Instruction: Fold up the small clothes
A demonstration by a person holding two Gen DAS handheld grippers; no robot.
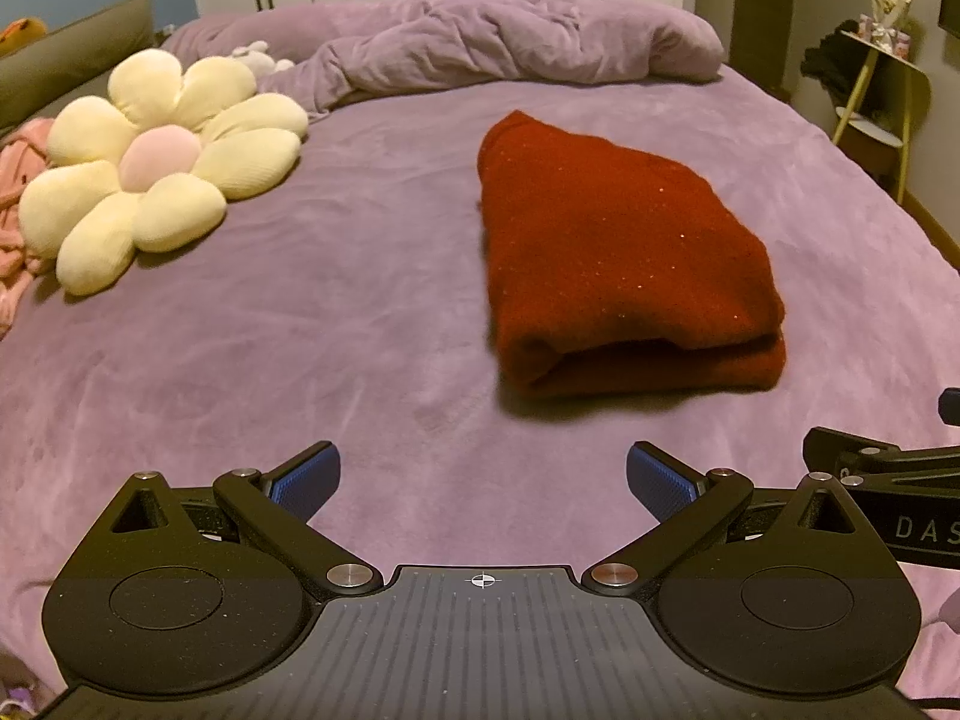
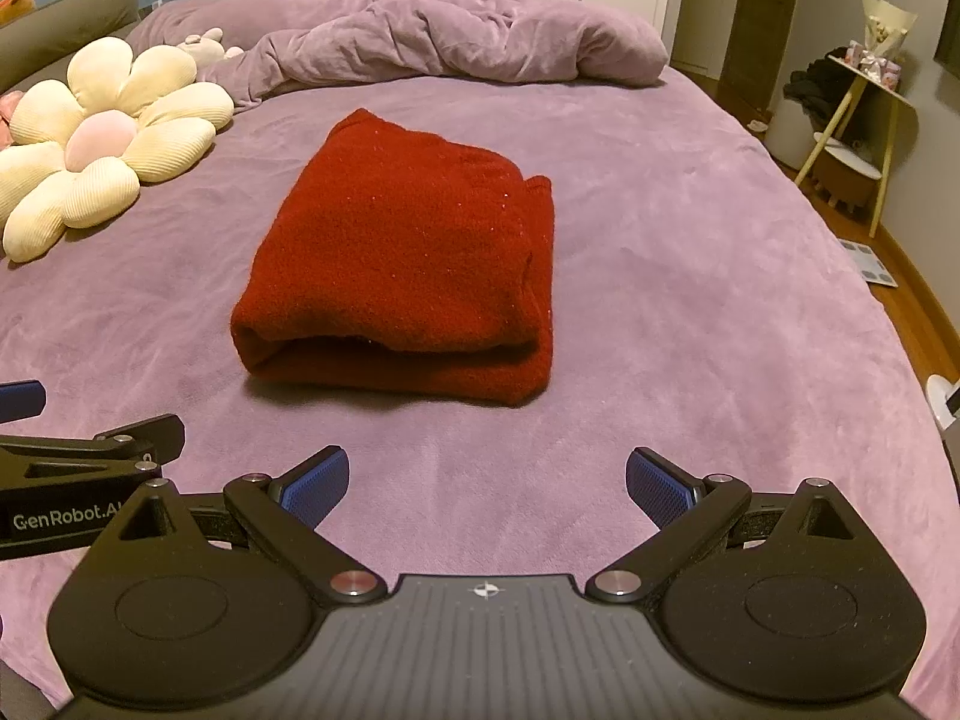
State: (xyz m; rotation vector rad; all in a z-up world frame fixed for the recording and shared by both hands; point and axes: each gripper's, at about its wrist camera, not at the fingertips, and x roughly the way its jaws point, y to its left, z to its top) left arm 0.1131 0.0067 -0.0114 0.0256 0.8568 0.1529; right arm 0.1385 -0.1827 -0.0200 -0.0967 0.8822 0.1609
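A dark red knitted garment (image 1: 618,258) lies folded into a thick rectangle on the purple bed cover (image 1: 360,330), its folded edge toward me. The right wrist view has the same garment (image 2: 402,258) ahead and slightly left of centre. My left gripper (image 1: 483,480) hovers open over bare cover, short of the garment and to its left, with nothing between its blue pads (image 1: 306,483). My right gripper (image 2: 487,483) is also open and empty, just short of the garment's near edge. Each gripper shows at the side of the other's view.
A cream flower-shaped cushion (image 1: 162,162) with a pink centre lies at the left of the bed cover (image 2: 690,312). A rumpled purple duvet (image 1: 510,36) is heaped at the far end. Pink cloth (image 1: 18,210) sits at the left edge. A small side table (image 2: 864,114) stands right of the bed.
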